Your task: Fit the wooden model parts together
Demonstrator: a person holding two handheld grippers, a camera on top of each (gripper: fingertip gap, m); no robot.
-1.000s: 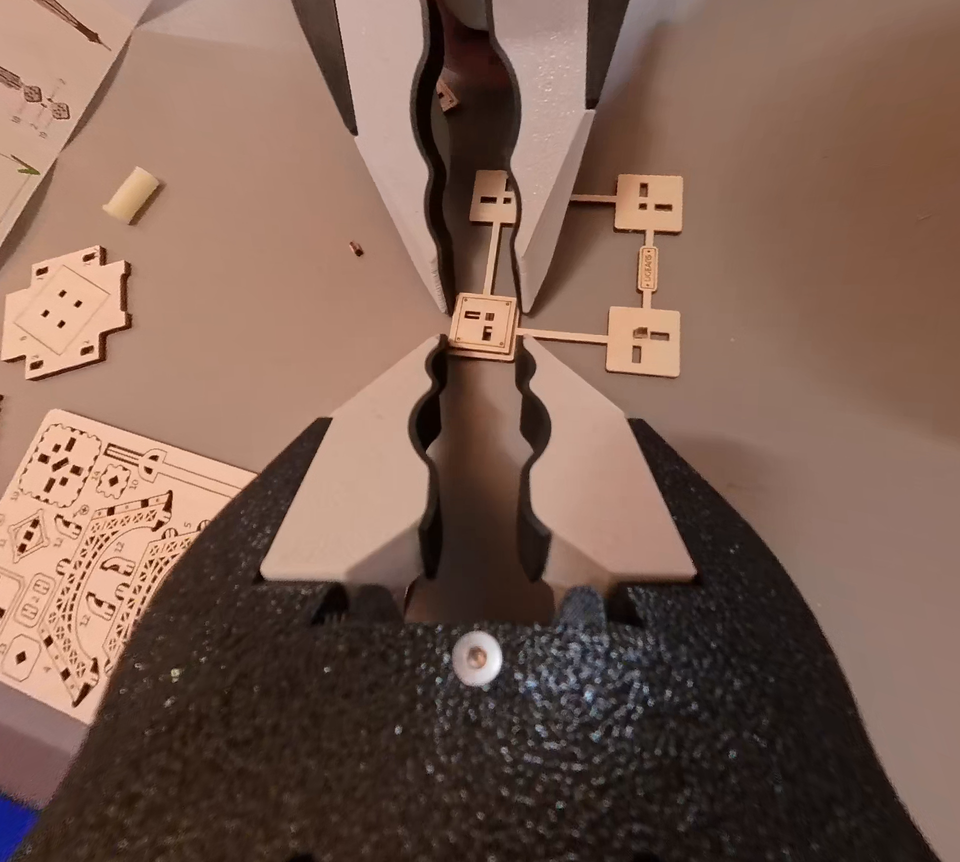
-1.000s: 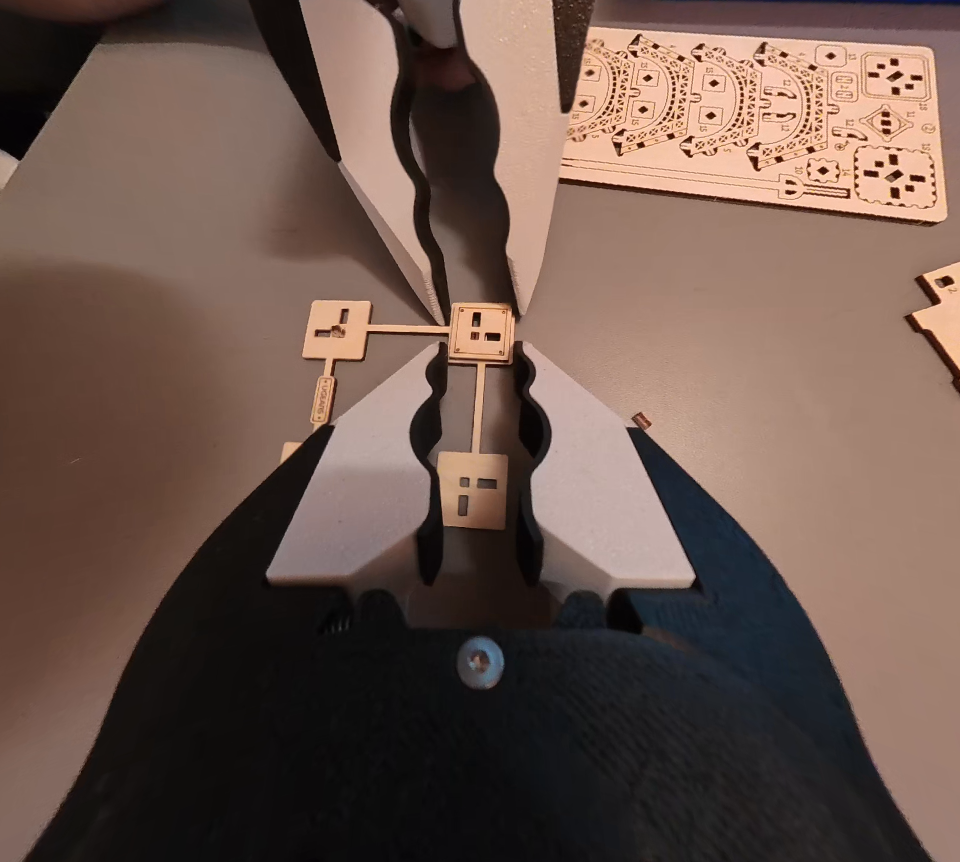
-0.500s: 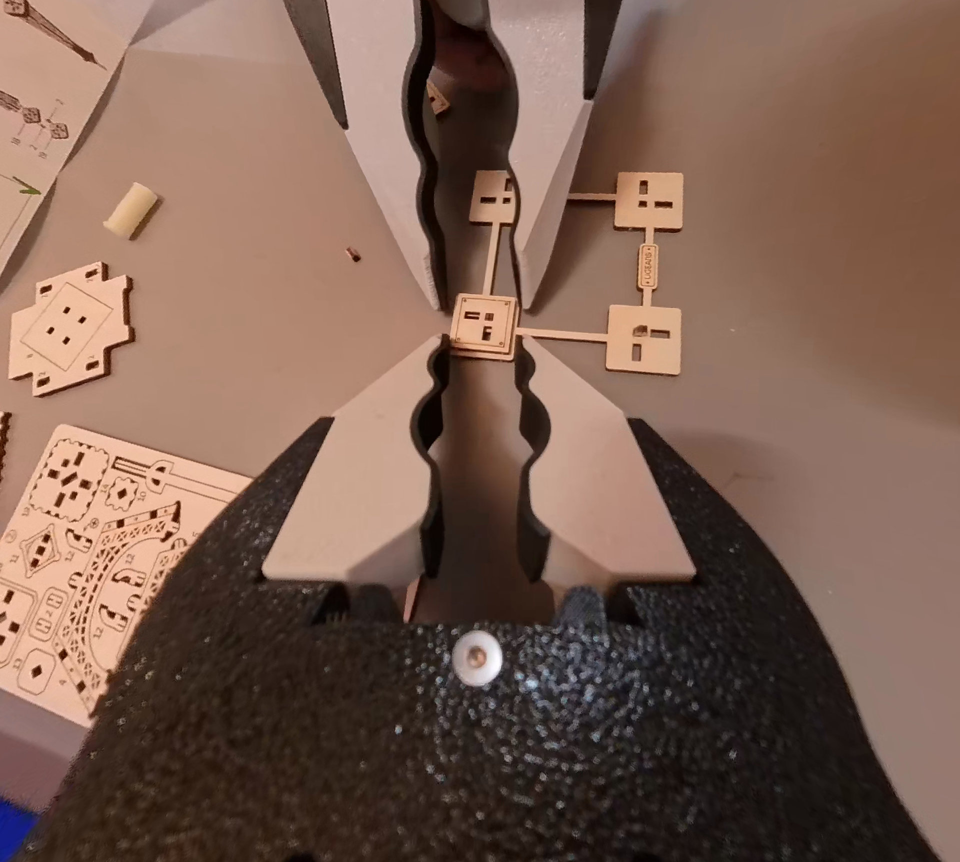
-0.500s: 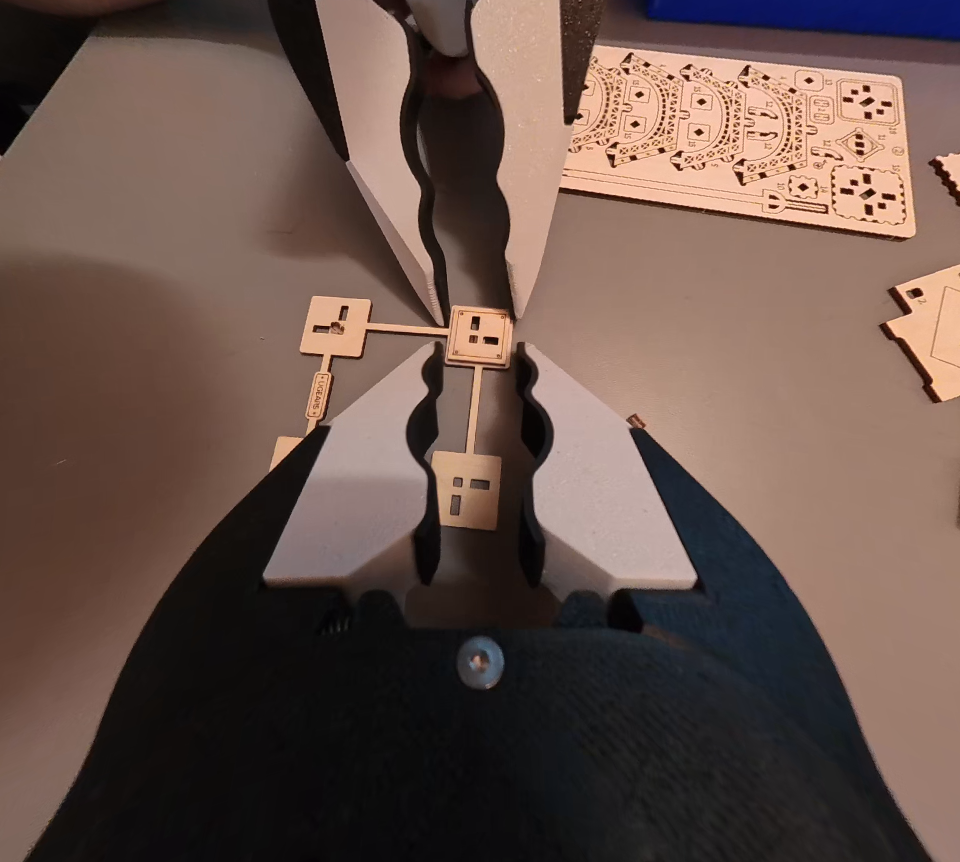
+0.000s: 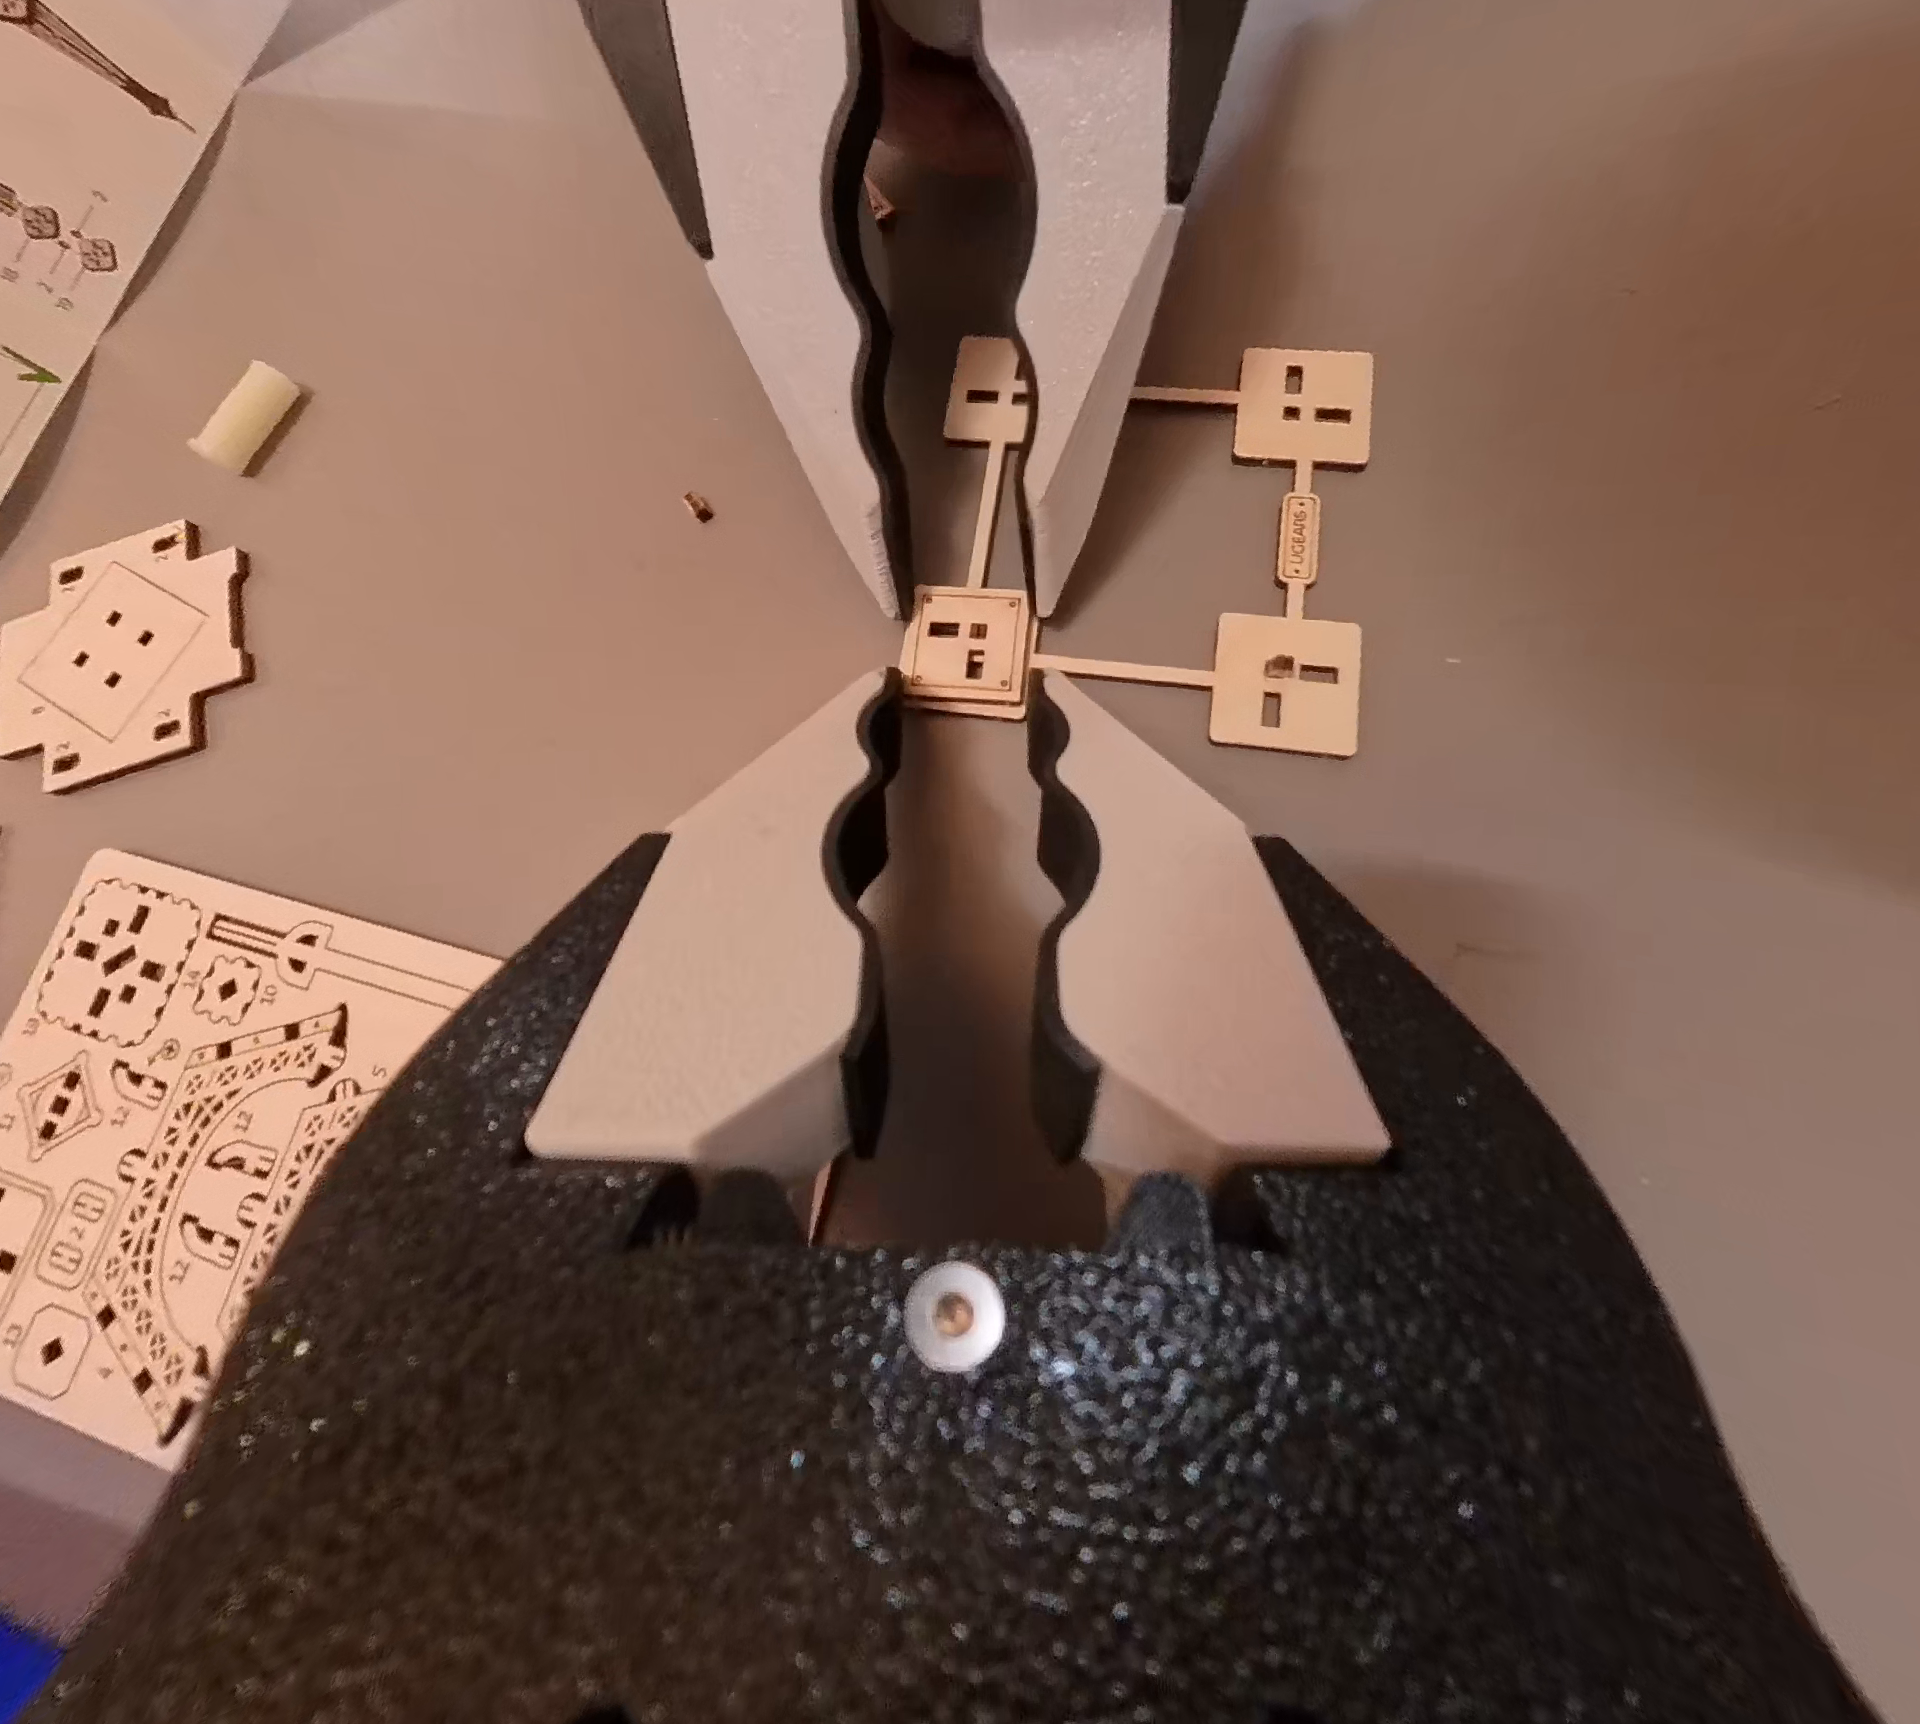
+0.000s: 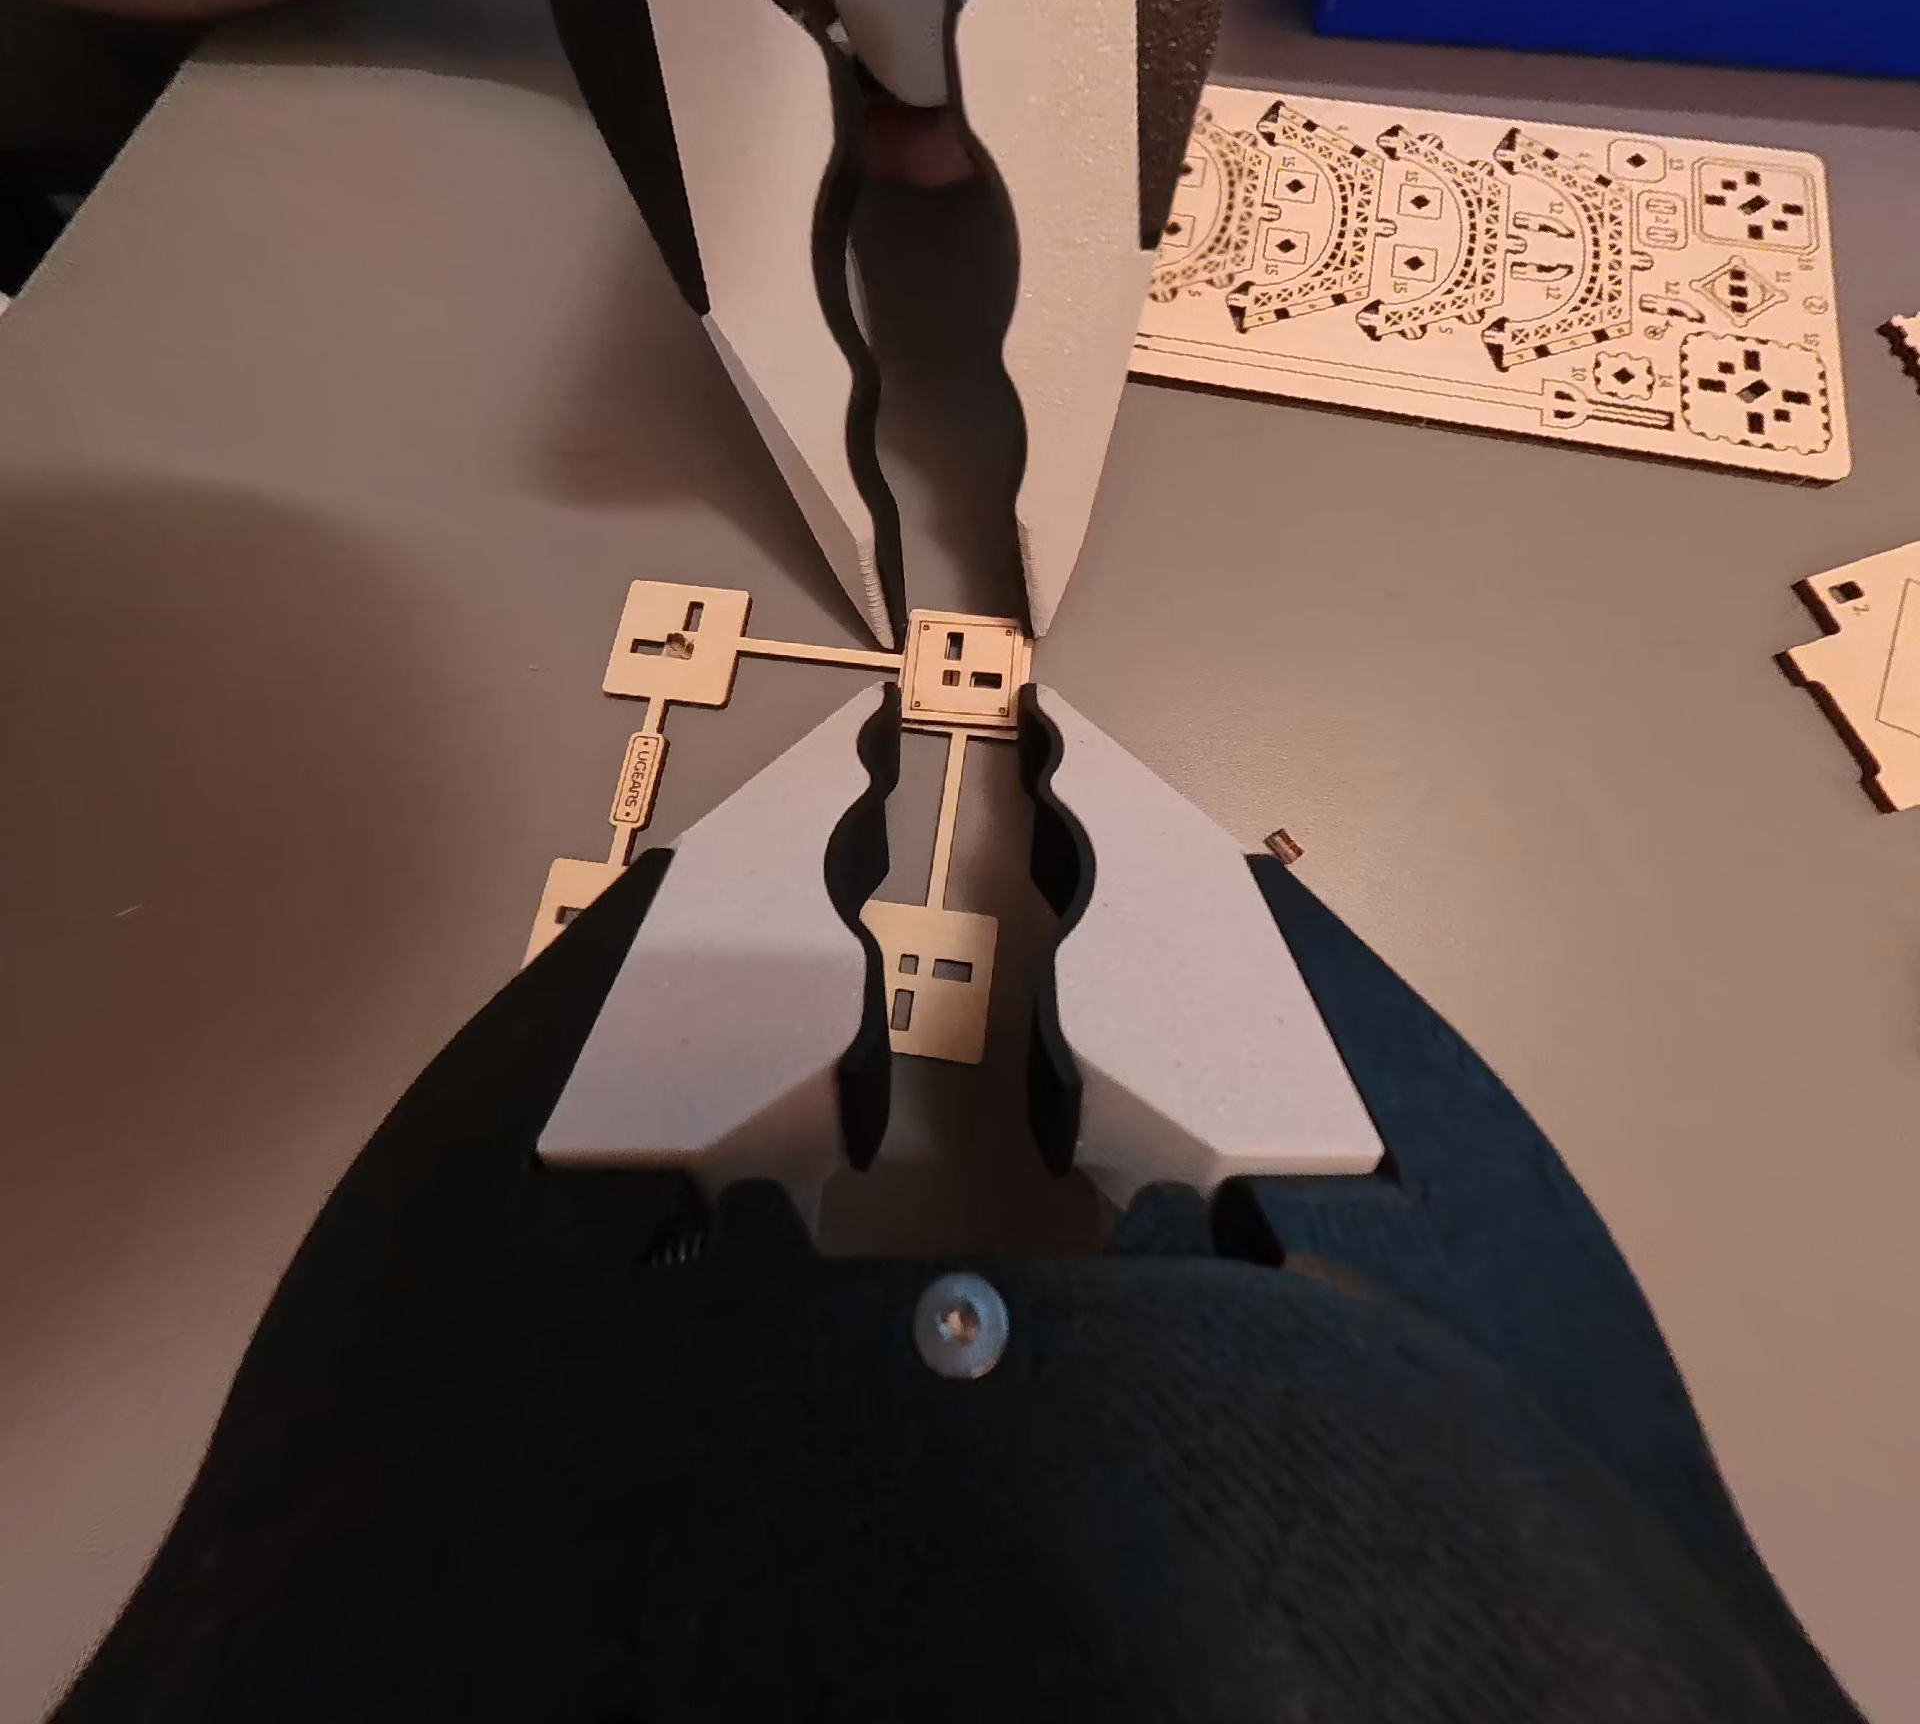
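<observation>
- Small oblong tag (image 5: 1296,539) on the strut between two squares of the wooden frame: bears engraved lettering.
- Laser-cut part sheet (image 6: 1507,272): small engraved part numbers beside the arches and squares.
- Cross-shaped plate (image 5: 109,656): tiny engraved marks at the corners, too small to read.
- Instruction leaflet (image 5: 62,240): printed diagrams with small numerals.
</observation>
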